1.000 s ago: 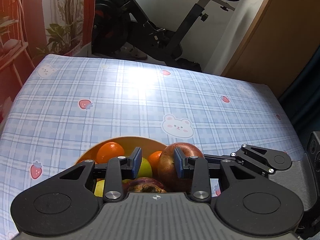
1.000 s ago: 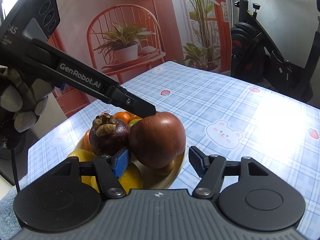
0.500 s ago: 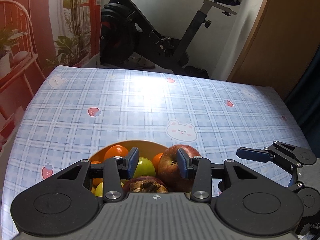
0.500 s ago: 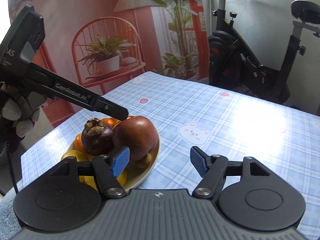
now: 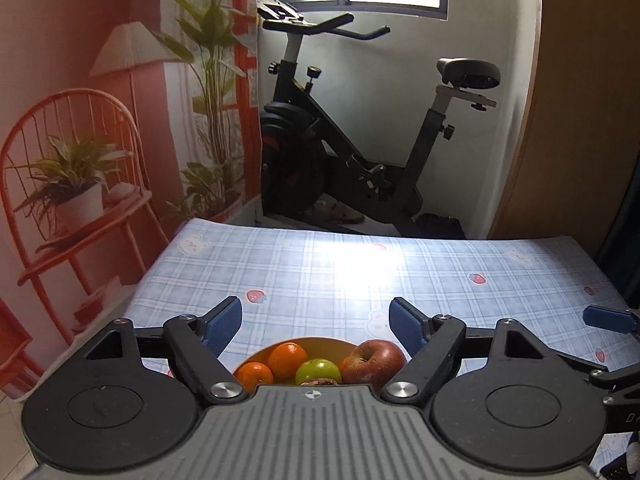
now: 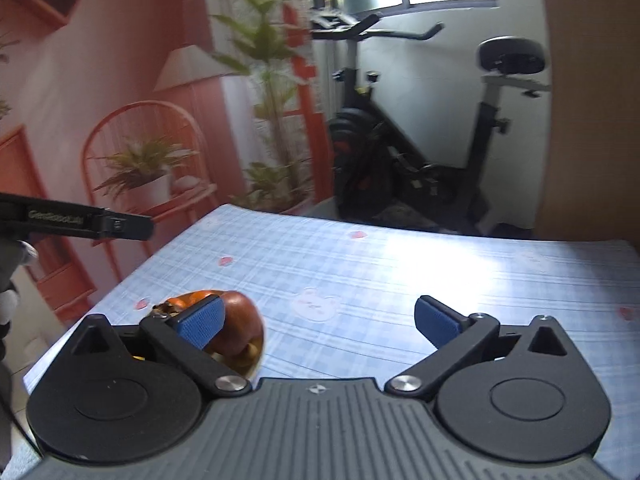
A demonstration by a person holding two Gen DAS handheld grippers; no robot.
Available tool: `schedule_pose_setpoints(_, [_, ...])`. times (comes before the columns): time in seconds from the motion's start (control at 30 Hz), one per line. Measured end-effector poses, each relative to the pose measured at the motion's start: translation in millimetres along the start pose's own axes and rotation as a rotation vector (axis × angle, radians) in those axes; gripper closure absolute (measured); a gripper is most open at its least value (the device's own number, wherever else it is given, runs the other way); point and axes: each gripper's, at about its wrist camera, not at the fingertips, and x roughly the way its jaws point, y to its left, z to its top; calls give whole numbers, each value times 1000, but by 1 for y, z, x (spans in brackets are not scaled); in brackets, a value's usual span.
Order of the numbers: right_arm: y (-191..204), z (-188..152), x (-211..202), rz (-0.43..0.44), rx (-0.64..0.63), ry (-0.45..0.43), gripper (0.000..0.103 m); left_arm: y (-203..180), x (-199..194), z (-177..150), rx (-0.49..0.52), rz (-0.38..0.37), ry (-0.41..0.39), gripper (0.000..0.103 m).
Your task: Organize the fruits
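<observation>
So both grippers are empty here. The left gripper has its fingers spread wide with nothing between them, and it hangs above and a bit behind the bowl, which pokes out just under the camera body. The right gripper is spread just as wide and holds nothing either, sitting off to the bowl's right over bare worktop.

All the fruit in view is piled in that one yellowish bowl near the worktop's front-left part: the red apple on the right side, a green apple in the middle, two oranges to the left, and something dark and knobbly at the near edge, mostly hidden by the gripper body, so hard to call. In the right wrist view the red apple sits at the bowl's right edge, partly behind the left finger pad.

Judging by it, with no loose fruit on the checked cloth and both grippers up high and wide, the gathering looks about done, or close to it. Stacking that high, the apple on the rim could roll off if bumped.
</observation>
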Motion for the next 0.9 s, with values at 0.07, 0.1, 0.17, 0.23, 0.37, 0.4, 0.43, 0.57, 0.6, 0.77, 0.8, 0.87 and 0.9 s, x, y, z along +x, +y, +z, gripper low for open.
schedule_pose_setpoints(0.07, [1,0,-20,-13,20,-19,0,-3,-17,-2,-5,6,-41,15])
schedule_pose_setpoints(0.1, [2,1,-28,-22,25,-22,0,-4,-25,-3,-13,7,-57,15])
schedule_pose_setpoints(0.17, [4,3,-45,-49,34,-31,0,-5,-42,-7,-16,-9,-87,15])
schedule_pose_setpoints(0.23, [6,6,-59,-65,47,-33,0,-11,-56,-8,-8,-27,-109,14])
schedule_pose_setpoints(0.37, [7,13,-83,-80,89,-45,0,-16,-82,-13,-2,-21,-125,12])
schedule_pose_setpoints(0.4, [7,14,-90,-84,98,-47,0,-17,-88,-13,-5,-17,-122,11])
schedule_pose_setpoints(0.43, [8,14,-94,-93,101,-48,0,-17,-95,-13,-9,-15,-121,10])
schedule_pose_setpoints(0.57, [15,17,-111,-121,80,-56,0,-23,-117,-13,-9,13,-117,8])
schedule_pose_setpoints(0.6, [17,17,-115,-124,72,-62,0,-24,-122,-12,-10,16,-117,8])
schedule_pose_setpoints(0.77, [26,19,-127,-153,40,-71,0,-26,-142,-11,-19,8,-148,8])
schedule_pose_setpoints(0.8, [27,20,-128,-156,38,-73,0,-27,-145,-11,-17,15,-156,8])
schedule_pose_setpoints(0.87, [29,19,-131,-158,33,-81,0,-30,-149,-13,-12,28,-169,8])
schedule_pose_setpoints(0.9, [30,20,-132,-156,31,-86,0,-30,-150,-13,-11,30,-174,8])
